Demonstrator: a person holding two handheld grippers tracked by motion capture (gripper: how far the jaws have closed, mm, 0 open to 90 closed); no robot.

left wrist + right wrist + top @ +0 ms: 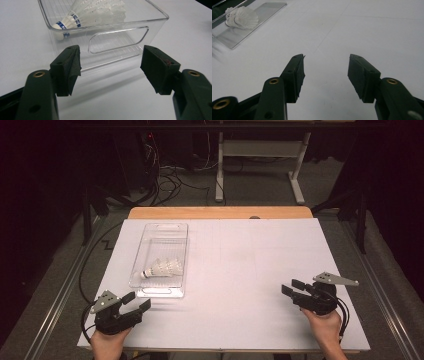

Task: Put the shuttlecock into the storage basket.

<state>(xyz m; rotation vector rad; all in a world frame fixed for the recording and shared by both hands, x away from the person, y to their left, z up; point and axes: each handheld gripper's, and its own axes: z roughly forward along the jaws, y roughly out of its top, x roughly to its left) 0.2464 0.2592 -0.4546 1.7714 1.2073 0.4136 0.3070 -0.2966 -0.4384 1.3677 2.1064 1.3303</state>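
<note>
- Left tool at near left corner of white surface, jaws spread wide, gripping nothing, aimed at short end wall of clear bin, just beside it.
- Clear bin lying lengthwise on left part of surface; handle cutout in near wall facing left tool.
- Shuttlecocks stacked on their side inside bin, at its near end, cork tip with blue band pointing left.
- Right tool at near right, well apart from bin, jaws wide, empty, over bare surface.
</note>
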